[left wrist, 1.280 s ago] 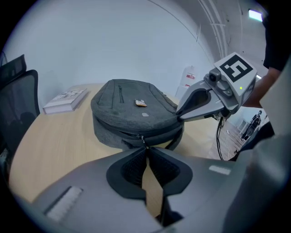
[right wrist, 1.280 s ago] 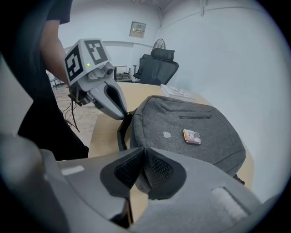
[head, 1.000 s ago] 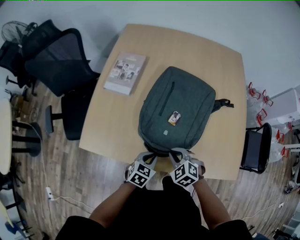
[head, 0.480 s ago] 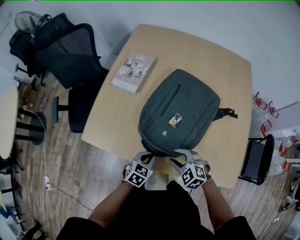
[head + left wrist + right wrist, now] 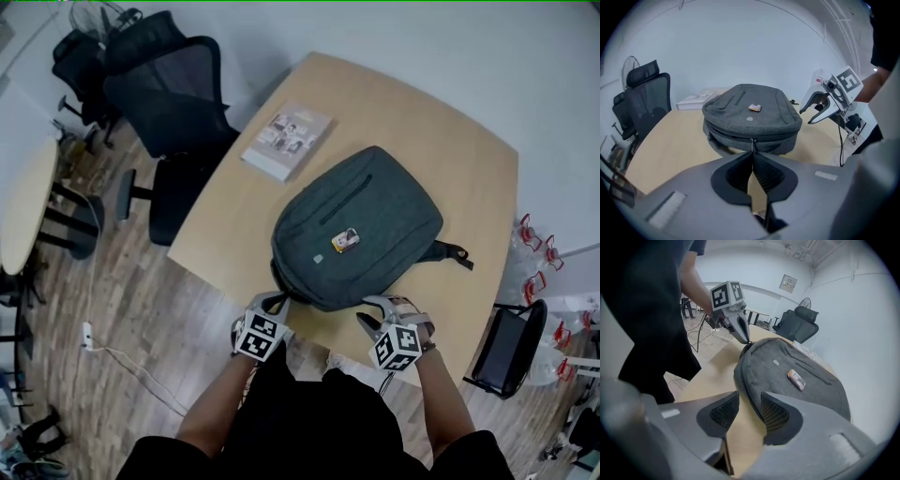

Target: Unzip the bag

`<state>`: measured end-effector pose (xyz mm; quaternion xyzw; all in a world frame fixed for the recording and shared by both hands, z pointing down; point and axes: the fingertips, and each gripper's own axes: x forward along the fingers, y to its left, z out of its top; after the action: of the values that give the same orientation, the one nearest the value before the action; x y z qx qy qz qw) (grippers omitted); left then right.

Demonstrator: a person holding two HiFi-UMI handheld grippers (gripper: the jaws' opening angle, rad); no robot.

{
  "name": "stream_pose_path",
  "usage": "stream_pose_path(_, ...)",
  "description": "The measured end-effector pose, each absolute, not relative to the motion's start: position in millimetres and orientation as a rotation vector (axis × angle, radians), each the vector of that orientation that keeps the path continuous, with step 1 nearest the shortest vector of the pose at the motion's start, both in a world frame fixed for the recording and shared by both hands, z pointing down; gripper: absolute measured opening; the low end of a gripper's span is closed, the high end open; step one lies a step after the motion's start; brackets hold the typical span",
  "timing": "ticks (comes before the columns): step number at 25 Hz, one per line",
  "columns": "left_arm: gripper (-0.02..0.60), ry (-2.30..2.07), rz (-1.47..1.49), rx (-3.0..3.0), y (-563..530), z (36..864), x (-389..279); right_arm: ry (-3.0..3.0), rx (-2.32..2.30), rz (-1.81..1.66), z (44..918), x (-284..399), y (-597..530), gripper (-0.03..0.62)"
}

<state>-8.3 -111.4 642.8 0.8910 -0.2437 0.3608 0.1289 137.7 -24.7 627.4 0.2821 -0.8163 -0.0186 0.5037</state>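
A grey backpack lies flat on the wooden table, with a small orange tag on its front. My left gripper is at the bag's near left corner, shut on the zipper pull, which shows right at its jaw tips in the left gripper view. My right gripper is at the bag's near right edge. Its jaws are closing, and only bare table shows between them; the bag's rim lies just beside one pad. Each gripper shows in the other's view: left gripper, right gripper.
A book lies on the table beyond the bag. A black office chair stands at the table's left, a round table farther left. A black chair and red-framed chairs are at the right. The table's near edge is under my grippers.
The two grippers have moved apart: the left one leftward along the bag's near edge, the right one off to the right. The head view has swung, so the bag looks turned.
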Motion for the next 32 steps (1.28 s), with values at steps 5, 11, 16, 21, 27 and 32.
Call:
stream_pose_path(5,0.028,-0.812,1.030,2.562,-121.6,641.6,-21.9,-1.879,0.647,-0.118,641.4,154.9,-33.9,0.150)
stream_pose_path(11,0.031,-0.871,1.016,2.577,-110.8,639.9,-13.3,-1.863,0.649,-0.133,643.1,156.4,-39.4,0.043)
stream_pose_path(16,0.034,-0.882,1.043,2.599,-98.8,638.6,-4.3,-1.875,0.660,-0.097,643.6,153.2,-41.6,0.029)
stream_pose_path(21,0.029,-0.841,1.018,2.604,-78.6,639.1,4.4,-1.890,0.682,-0.067,644.1,147.1,-41.0,0.028)
stream_pose_path(27,0.029,-0.756,1.012,2.629,-50.5,639.2,20.2,-1.904,0.731,-0.015,641.9,135.3,-39.2,0.028)
stream_pose_path(32,0.035,-0.770,0.997,2.605,-39.6,642.1,12.9,-1.927,0.750,0.010,640.7,106.2,-37.4,0.026)
